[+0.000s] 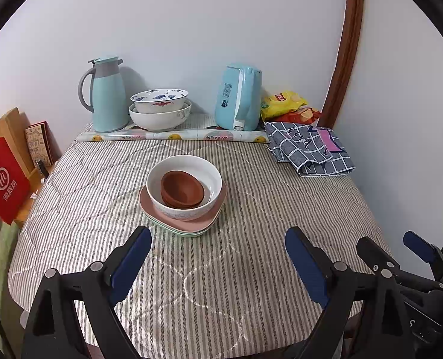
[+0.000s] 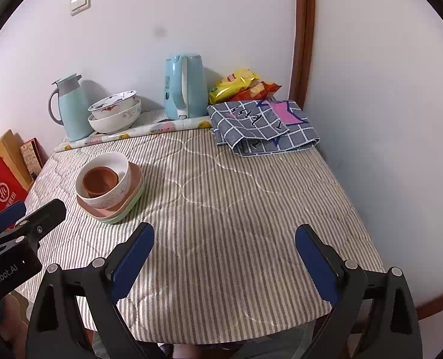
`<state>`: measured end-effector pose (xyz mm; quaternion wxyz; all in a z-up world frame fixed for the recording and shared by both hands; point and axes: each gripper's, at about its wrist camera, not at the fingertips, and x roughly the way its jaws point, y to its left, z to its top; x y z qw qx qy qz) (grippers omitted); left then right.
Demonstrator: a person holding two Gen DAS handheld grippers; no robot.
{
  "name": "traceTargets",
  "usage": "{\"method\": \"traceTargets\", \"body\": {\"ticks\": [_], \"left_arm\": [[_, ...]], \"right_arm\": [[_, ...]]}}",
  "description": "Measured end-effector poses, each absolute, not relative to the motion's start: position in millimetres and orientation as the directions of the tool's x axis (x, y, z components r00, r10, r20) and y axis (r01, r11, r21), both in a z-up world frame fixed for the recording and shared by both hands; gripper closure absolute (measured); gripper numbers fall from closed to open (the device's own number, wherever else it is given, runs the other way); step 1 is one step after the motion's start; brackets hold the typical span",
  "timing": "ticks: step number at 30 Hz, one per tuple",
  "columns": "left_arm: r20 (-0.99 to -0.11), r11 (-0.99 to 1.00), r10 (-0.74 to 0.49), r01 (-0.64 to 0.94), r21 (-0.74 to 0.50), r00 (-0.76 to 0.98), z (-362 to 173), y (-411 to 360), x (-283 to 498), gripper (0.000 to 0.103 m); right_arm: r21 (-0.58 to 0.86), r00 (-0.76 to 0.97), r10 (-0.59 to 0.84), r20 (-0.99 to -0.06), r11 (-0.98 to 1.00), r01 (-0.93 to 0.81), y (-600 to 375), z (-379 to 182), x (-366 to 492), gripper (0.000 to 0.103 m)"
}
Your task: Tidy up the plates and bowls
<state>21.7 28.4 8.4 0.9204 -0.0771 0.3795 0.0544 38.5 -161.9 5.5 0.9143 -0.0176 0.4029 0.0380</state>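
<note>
A stack stands mid-table: brown bowls [image 1: 182, 190] nested inside a white bowl [image 1: 188, 209], on a pink plate [image 1: 205, 220] over a green plate [image 1: 188, 234]. The stack also shows in the right wrist view, at the left [image 2: 109, 188]. My left gripper [image 1: 218, 254] is open and empty, just short of the stack. My right gripper [image 2: 224, 251] is open and empty, over bare cloth to the right of the stack; it shows in the left wrist view [image 1: 391, 254]. Two more bowls [image 1: 160, 110] are stacked at the back.
At the back wall stand a teal thermos [image 1: 107, 95], a blue kettle [image 1: 239, 98], snack bags [image 1: 284, 104] and a rolled mat [image 1: 173, 135]. A folded checked cloth [image 1: 309, 149] lies back right. Paper bags [image 1: 4, 176] stand left of the striped table [image 1: 251, 284].
</note>
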Motion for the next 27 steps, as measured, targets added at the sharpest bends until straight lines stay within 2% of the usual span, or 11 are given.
{"method": "traceTargets", "body": {"ticks": [27], "left_arm": [[-0.707, 0.977, 0.053, -0.182, -0.107, 0.705, 9.9, 36.4, 5.2, 0.012]], "right_arm": [[-0.004, 0.687, 0.078, -0.723, 0.993, -0.117, -154.7, 14.8, 20.1, 0.008]]}}
